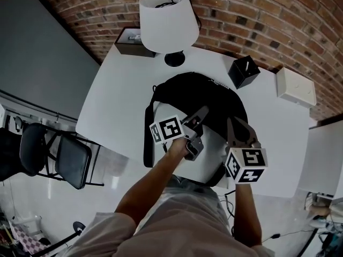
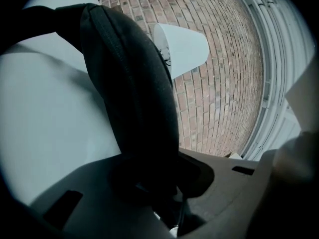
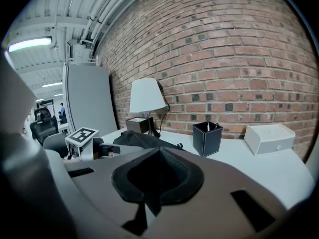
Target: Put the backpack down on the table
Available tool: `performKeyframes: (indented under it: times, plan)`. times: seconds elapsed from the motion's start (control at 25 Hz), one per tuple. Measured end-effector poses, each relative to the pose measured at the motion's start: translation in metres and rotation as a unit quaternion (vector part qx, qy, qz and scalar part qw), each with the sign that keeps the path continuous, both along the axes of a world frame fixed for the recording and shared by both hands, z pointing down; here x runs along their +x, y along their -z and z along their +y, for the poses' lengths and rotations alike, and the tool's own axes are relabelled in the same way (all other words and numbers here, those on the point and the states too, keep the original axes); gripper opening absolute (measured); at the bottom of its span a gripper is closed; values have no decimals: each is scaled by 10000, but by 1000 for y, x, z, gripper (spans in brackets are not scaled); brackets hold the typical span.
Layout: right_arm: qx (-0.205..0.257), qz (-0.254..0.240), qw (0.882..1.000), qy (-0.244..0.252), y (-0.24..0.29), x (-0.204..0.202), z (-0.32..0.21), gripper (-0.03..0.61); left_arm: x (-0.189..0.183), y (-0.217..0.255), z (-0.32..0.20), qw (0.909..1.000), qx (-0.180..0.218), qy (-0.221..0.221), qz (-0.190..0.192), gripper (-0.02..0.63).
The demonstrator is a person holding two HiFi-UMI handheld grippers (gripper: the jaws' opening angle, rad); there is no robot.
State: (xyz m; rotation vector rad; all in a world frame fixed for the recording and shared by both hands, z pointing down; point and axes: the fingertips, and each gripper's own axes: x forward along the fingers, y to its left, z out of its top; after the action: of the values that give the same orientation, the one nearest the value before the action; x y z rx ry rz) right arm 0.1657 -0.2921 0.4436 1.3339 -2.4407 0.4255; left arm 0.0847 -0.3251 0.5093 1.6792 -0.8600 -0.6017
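Observation:
A black backpack (image 1: 198,92) spreads over the middle of the white table (image 1: 118,95); whether its whole base rests there I cannot tell. My left gripper (image 1: 202,112) is shut on its near padded edge, and in the left gripper view the black fabric (image 2: 134,83) runs straight into the gripper (image 2: 164,183). My right gripper (image 1: 234,125) sits at the bag's near right side, shut on a fold of black fabric (image 3: 158,178). The rest of the bag (image 3: 142,139) lies to its left. One strap (image 1: 147,143) hangs over the table's near edge.
A white lamp (image 1: 168,17) stands at the back by the brick wall, with a dark box (image 1: 128,42) to its left. A black pen holder (image 1: 244,71) and a white box (image 1: 296,87) sit at the back right. Black chairs (image 1: 72,159) stand left of the table.

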Motion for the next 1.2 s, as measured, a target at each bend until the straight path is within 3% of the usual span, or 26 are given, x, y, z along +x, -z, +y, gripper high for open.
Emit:
performKeyframes:
  times: [1.2]
  plan:
    - [-181, 119, 9974, -683, -27, -46, 66, 0, -16, -29, 41, 9979, 42, -537, 346, 104]
